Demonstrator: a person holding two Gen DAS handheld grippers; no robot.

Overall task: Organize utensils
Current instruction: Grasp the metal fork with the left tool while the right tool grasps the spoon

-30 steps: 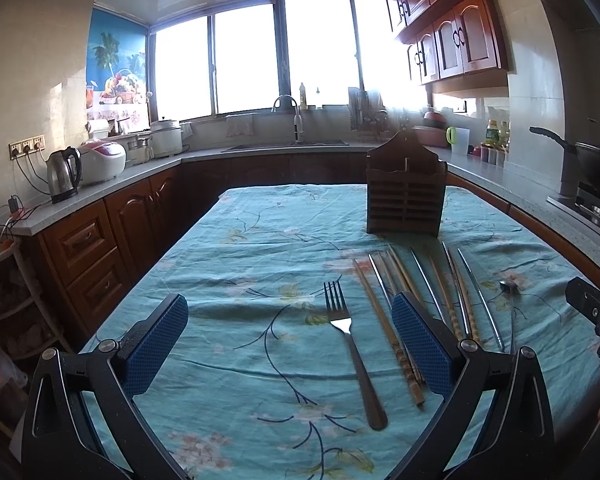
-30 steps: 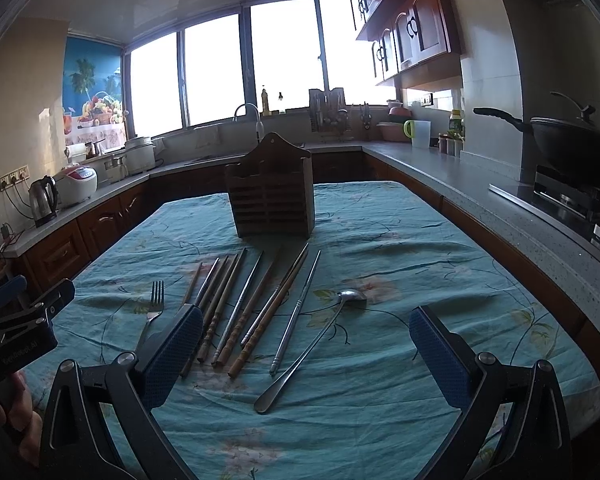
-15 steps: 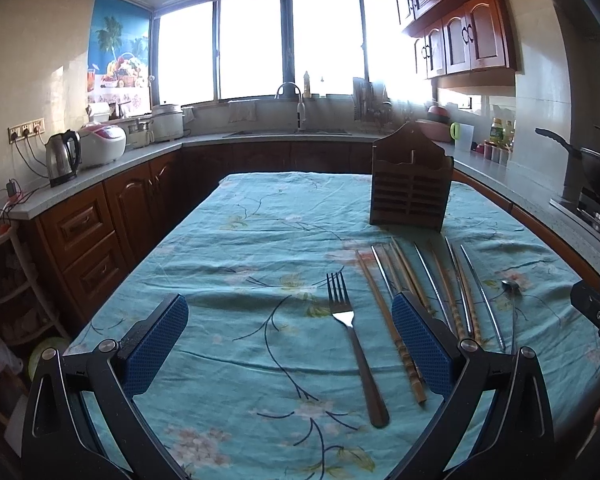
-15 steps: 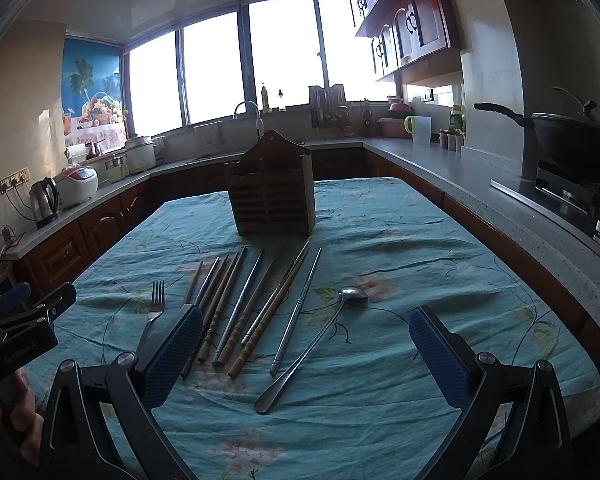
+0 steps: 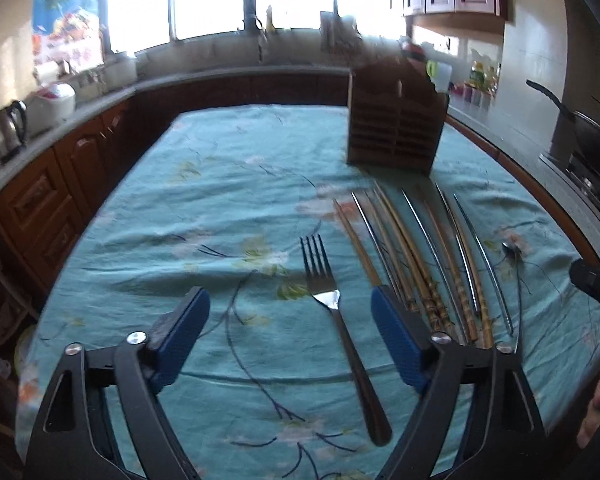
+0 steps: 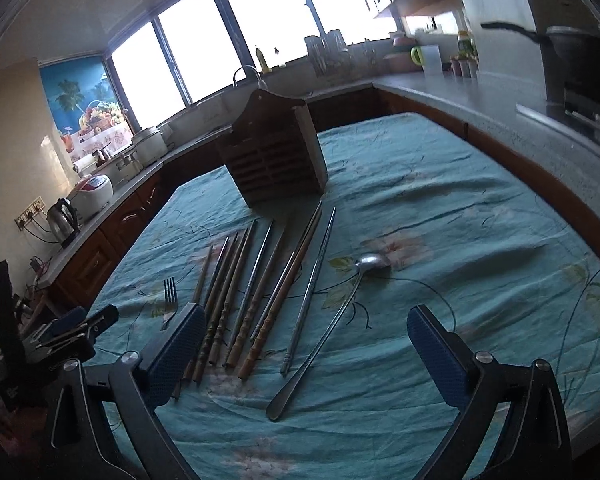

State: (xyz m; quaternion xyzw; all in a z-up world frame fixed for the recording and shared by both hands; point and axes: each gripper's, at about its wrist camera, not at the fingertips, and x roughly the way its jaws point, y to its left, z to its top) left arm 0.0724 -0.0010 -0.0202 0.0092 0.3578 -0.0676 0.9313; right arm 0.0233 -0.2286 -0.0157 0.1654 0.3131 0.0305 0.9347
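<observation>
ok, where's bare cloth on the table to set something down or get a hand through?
Free: the wide stretch of tablecloth left of the fork, and the patch right of the spoon toward the counter. Crowded: the chopsticks fanned between fork and spoon, right up to the wooden utensil holder.
</observation>
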